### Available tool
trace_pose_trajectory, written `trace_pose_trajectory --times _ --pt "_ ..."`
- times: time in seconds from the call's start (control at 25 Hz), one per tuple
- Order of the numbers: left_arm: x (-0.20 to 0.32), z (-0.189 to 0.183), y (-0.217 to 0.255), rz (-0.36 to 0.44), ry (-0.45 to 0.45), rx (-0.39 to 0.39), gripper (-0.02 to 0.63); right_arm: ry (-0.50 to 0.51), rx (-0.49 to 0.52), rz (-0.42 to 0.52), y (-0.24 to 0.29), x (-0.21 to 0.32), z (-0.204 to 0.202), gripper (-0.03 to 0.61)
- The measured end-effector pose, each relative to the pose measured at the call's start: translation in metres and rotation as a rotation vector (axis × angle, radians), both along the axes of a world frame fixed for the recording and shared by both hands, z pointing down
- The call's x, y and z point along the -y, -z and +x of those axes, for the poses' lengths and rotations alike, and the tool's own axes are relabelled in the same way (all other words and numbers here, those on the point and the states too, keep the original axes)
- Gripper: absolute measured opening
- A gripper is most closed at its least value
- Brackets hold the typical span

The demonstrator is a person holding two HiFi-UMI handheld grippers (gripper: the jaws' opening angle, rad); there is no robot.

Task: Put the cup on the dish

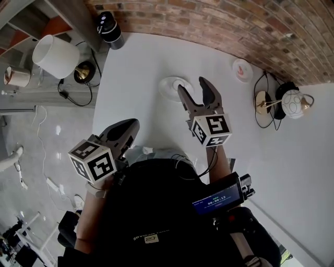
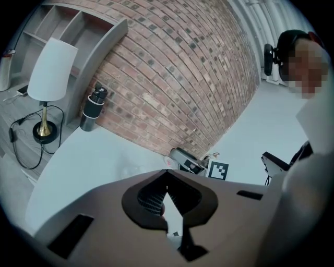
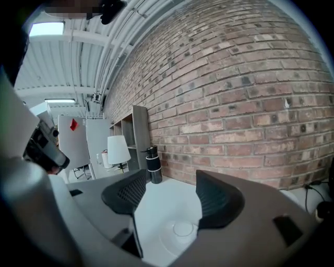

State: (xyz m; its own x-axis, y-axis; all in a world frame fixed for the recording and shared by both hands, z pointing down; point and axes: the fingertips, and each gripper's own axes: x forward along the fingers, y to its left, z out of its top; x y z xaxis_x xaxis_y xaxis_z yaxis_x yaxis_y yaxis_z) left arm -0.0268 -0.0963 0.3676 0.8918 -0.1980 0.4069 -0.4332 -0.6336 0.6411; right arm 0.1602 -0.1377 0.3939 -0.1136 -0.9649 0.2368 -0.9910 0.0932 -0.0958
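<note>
A wide white surface point(image 1: 146, 62) runs up to a curved brick wall point(image 1: 209, 15); its left edge drops to a grey floor. A lamp with a white shade point(image 1: 55, 56) stands off that edge. A black cylinder point(image 1: 110, 29) stands on the surface's far left corner, against the wall. A globe lamp point(image 1: 295, 103) lies at the far right.

The left gripper point(image 1: 130, 124) is held low over the near left edge, its jaws closed together with nothing between them. The right gripper point(image 1: 194, 86) has its jaws spread wide and empty, tips hanging over a bare white dish point(image 1: 168, 87) that lies flat in mid-surface. In the right gripper view, the dish point(image 3: 180, 229) shows between the jaws.

The cup point(image 1: 242, 69), small, white, with a reddish mark, sits near the wall, well apart to the dish's right. Bare surface lies between them. Its facing cannot be told.
</note>
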Motion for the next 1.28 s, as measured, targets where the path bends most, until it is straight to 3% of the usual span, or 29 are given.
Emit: trace_pose_trajectory --times 0.4,0.84,1.28 --pt "0.014 0.022 0.012 -0.060 -0.050 -0.092 0.005 -0.066 -0.015 0.049 0.049 -0.028 0.003 0.287" --pt "0.020 0.041 0.024 -0.046 -0.126 -0.129 0.005 -0.122 -0.009 0.108 0.089 -0.055 0.002 0.287" --pt "0.012 0.055 0.032 -0.046 -0.204 -0.156 0.005 -0.121 0.011 0.071 0.098 -0.070 -0.017 0.287"
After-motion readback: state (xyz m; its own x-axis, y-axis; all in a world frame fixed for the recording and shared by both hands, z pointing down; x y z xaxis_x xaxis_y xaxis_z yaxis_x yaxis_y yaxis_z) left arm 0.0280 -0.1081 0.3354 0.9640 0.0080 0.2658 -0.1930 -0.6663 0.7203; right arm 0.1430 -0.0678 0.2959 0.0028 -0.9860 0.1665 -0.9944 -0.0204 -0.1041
